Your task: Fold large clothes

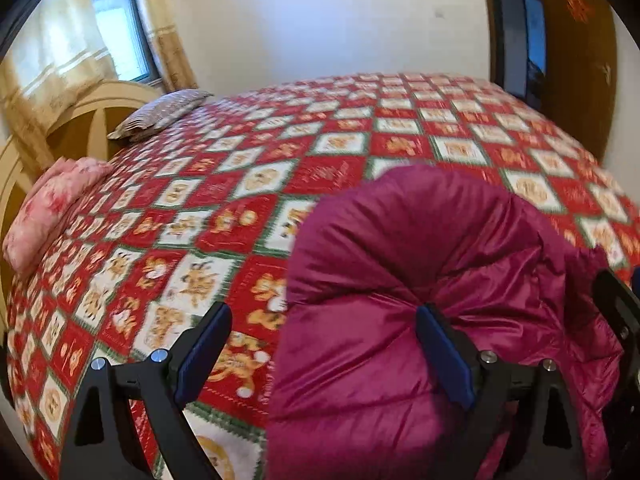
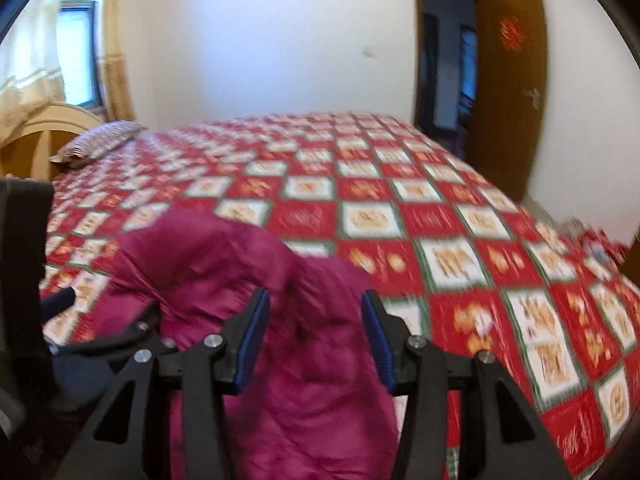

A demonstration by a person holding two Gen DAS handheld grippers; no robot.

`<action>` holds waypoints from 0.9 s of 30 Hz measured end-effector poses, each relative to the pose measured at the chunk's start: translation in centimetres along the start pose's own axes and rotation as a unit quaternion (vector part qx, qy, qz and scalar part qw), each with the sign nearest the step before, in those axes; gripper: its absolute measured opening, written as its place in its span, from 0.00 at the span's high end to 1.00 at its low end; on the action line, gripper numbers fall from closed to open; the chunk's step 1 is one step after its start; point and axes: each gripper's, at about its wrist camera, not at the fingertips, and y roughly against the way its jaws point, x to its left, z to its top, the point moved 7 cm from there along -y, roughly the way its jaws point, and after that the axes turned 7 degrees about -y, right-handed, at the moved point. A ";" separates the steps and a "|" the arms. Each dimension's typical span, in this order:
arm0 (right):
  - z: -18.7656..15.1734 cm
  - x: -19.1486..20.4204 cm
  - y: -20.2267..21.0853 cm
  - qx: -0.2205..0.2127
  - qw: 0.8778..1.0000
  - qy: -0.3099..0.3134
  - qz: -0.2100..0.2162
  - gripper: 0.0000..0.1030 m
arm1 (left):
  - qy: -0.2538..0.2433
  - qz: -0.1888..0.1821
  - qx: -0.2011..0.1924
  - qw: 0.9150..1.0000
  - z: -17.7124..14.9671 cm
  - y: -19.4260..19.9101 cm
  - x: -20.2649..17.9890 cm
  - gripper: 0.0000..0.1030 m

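A bed (image 1: 360,128) covered by a red-and-white checked quilt (image 2: 440,208) is seen filling the room, with two pillows (image 1: 160,114) laid at its headboard end. A magenta padded jacket (image 1: 400,264) is bunched up at the near edge of the quilt. Its fabric is seen between the blue pads of the right gripper (image 2: 316,344), though whether it is pinched cannot be told, while the left gripper (image 1: 324,344) is held spread wide, one pad against the jacket.

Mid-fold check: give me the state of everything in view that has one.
Magenta puffer jacket: bunched, draped at the near bed edge.
Left gripper: jaws wide, jacket against one pad.
Right gripper: jacket between its pads; grip unclear.
Door: open.
Bedspread: spread flat.
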 end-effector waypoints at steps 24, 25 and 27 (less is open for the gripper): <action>-3.8 -3.5 -6.7 0.104 0.990 -0.077 0.052 0.78 | 0.017 -0.042 0.025 0.999 -1.7 -3.4 -1.1 0.03; -3.9 -3.4 -6.7 0.104 0.990 -0.077 0.051 0.78 | 0.016 -0.040 0.025 0.999 -1.7 -3.4 -1.2 0.03; -4.0 -3.4 -6.8 0.105 0.990 -0.077 0.049 0.78 | 0.014 -0.038 0.026 0.999 -1.8 -3.5 -1.3 0.03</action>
